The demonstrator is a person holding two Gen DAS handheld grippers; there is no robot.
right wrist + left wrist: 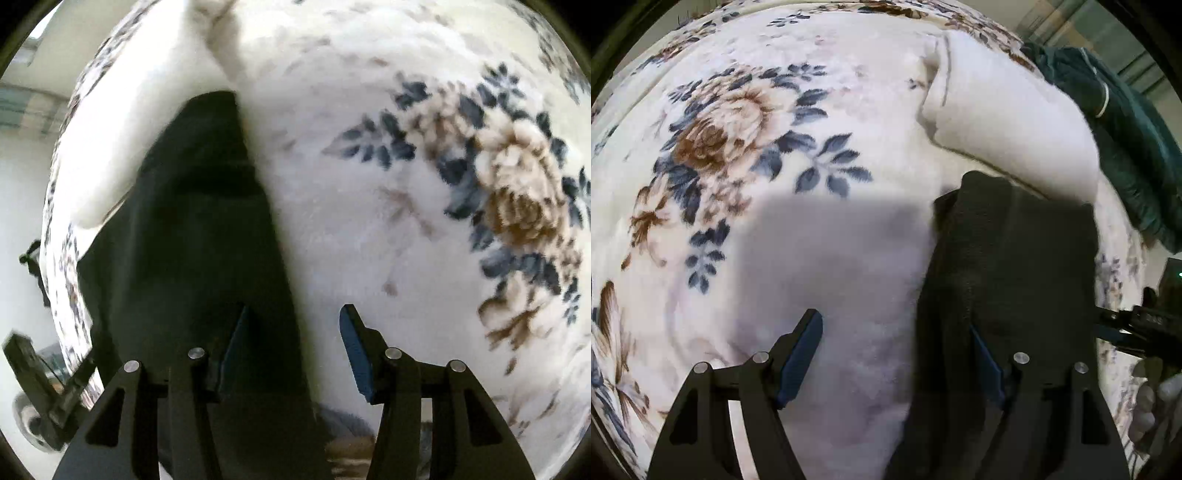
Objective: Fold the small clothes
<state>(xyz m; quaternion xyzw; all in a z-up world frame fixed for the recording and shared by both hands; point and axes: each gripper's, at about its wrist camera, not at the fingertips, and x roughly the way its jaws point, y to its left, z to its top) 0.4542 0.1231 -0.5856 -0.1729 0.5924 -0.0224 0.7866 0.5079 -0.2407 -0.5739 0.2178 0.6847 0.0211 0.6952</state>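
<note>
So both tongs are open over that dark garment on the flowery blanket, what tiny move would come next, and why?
Probably close the tongs on the edges of the dark garment. The left tongs and right tongs both stand open, each straddling one long edge of the cloth, so nothing is gripped yet. It lies on the blanket and must be gripped before any fold.

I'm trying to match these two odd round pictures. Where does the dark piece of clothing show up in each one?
Left wrist view: the dark garment fills the lower right, below a white garment.
Right wrist view: the dark garment runs up the left of centre.
Shared landmark: the brown flower on the blanket.
</note>
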